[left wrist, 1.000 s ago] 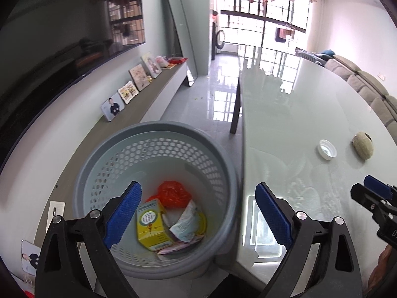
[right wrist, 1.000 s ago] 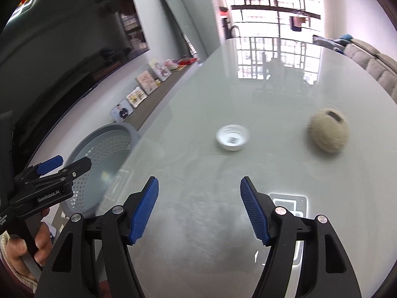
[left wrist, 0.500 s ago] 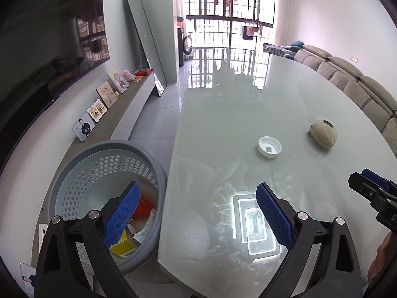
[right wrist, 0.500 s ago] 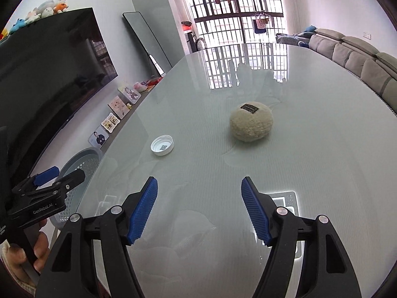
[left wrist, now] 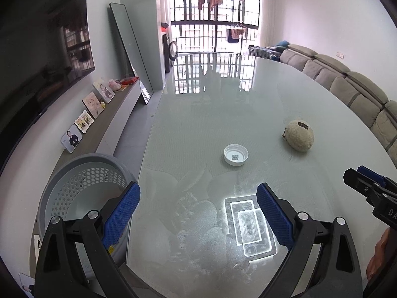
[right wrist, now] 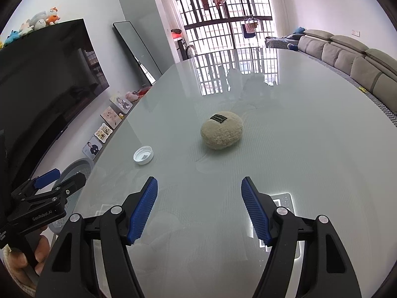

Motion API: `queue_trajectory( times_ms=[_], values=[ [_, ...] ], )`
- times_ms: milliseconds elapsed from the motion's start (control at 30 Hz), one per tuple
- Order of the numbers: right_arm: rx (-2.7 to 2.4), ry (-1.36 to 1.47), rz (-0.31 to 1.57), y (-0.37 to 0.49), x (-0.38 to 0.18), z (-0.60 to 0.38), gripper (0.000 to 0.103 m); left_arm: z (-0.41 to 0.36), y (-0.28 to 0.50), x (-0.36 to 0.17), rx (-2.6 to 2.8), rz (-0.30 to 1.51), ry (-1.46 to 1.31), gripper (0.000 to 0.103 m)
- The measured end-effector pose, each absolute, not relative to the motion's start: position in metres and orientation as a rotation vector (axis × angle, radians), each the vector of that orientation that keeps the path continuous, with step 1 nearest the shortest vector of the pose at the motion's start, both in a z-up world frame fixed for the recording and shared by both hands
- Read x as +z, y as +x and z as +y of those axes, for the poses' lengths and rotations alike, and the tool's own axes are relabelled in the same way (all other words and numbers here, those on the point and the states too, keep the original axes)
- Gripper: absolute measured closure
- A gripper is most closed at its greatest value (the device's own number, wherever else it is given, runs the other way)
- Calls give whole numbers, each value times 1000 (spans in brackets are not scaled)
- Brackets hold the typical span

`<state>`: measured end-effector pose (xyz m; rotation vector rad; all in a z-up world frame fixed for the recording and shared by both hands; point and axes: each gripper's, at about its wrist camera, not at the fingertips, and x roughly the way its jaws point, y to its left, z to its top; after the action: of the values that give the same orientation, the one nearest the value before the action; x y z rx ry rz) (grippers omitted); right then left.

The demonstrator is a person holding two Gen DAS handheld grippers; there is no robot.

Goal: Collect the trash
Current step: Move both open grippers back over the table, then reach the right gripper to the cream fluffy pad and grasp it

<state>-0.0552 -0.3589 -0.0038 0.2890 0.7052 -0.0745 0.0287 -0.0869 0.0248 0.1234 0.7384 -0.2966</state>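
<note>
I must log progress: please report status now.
Left gripper and right gripper: jaws open, empty. White cap and fuzzy pouch on table. Nothing blocks.

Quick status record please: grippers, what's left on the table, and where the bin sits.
left gripper: open, empty, over the table's near edge
right gripper: open, empty, aimed at the fuzzy pouch
table: glass top
bottle cap: white, open side up, on the table
fuzzy pouch: beige, right of the cap
basket: grey, beside the table's left edge

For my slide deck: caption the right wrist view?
Open right gripper faces a fuzzy pouch and white cap on the glass table.
</note>
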Motion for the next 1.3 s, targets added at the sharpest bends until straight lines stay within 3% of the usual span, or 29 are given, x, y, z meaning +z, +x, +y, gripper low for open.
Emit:
queue_trajectory(
  times_ms=[500,1300],
  values=[
    [-69,248,803,8,-28,-390,36,-125,75,5,-325,782,117,10],
    [-136,211,914,82,-49,-382,35,-123,117,-10,-378,830,120,10]
  ],
)
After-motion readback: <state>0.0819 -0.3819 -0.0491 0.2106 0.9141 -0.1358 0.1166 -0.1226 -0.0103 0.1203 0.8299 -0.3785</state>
